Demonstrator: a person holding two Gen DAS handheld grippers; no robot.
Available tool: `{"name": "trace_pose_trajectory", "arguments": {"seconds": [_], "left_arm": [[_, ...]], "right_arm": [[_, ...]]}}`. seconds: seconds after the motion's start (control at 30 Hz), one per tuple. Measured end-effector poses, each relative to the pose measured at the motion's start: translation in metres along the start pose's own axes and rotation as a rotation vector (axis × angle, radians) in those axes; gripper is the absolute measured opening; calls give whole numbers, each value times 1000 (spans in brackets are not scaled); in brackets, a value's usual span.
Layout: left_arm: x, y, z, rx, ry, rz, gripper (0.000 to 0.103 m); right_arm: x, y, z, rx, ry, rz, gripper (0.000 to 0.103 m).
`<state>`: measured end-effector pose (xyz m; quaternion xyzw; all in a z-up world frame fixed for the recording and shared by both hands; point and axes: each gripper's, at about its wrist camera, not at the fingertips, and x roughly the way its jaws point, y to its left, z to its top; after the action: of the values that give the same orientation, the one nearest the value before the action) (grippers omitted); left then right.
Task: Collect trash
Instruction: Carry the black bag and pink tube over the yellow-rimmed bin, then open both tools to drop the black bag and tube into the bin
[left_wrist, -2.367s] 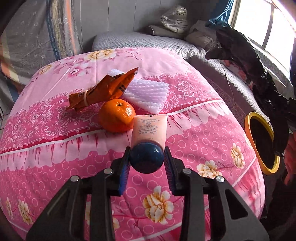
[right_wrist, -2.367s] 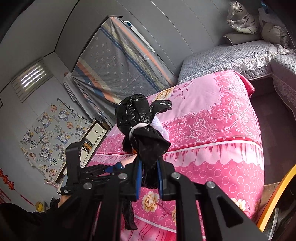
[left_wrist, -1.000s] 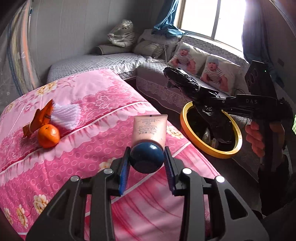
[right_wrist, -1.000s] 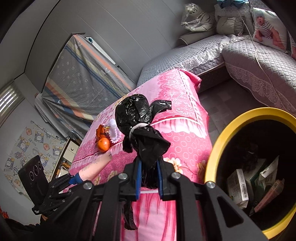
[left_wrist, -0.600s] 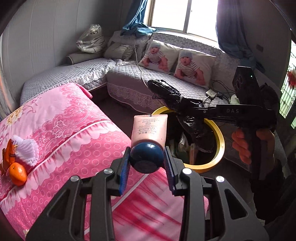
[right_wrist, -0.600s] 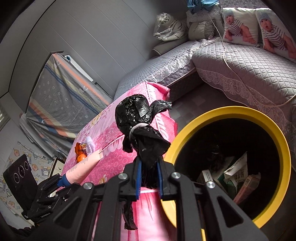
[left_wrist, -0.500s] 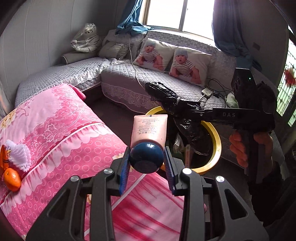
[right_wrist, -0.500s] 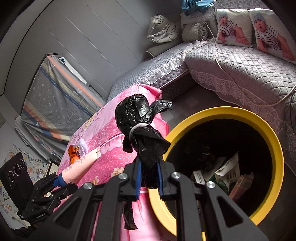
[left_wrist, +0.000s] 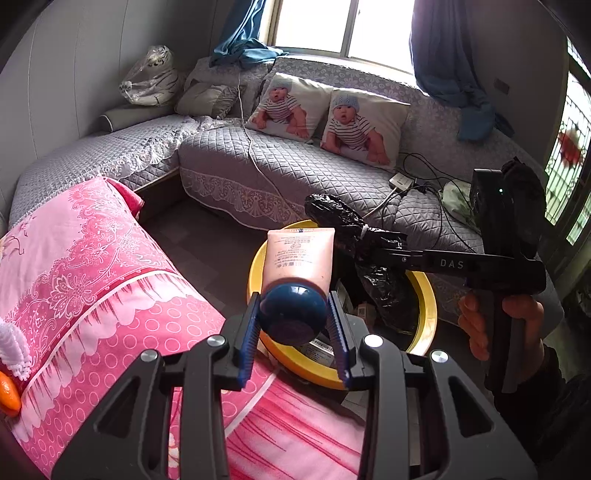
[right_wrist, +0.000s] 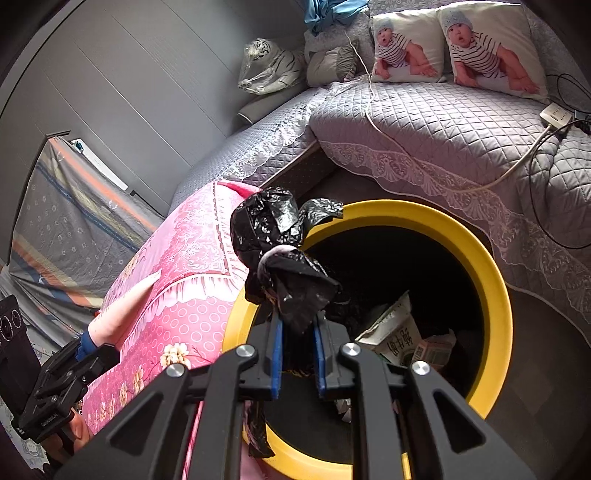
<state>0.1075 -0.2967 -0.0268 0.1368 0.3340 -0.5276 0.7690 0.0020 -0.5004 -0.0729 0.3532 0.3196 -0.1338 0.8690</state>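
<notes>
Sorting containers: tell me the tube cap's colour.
Dark blue cap, pale pink tube; clearest in the left wrist view.

Trash held over the bin

A pink tube (left_wrist: 300, 256) with a blue cap is sitting clamped in the left gripper (left_wrist: 293, 336), while a crumpled black bag (right_wrist: 282, 254) (tied with a white band) is sticking up from the right gripper (right_wrist: 297, 360), above the yellow-rimmed bin (right_wrist: 495, 295).
</notes>
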Motion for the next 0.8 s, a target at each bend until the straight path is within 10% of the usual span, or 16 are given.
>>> {"name": "trace_pose_trajectory", "arguments": {"seconds": [0.8], "left_arm": [[62, -16, 10, -38, 83, -30, 33]], "right_arm": [[-5, -17, -7, 45, 14, -95, 13]]}}
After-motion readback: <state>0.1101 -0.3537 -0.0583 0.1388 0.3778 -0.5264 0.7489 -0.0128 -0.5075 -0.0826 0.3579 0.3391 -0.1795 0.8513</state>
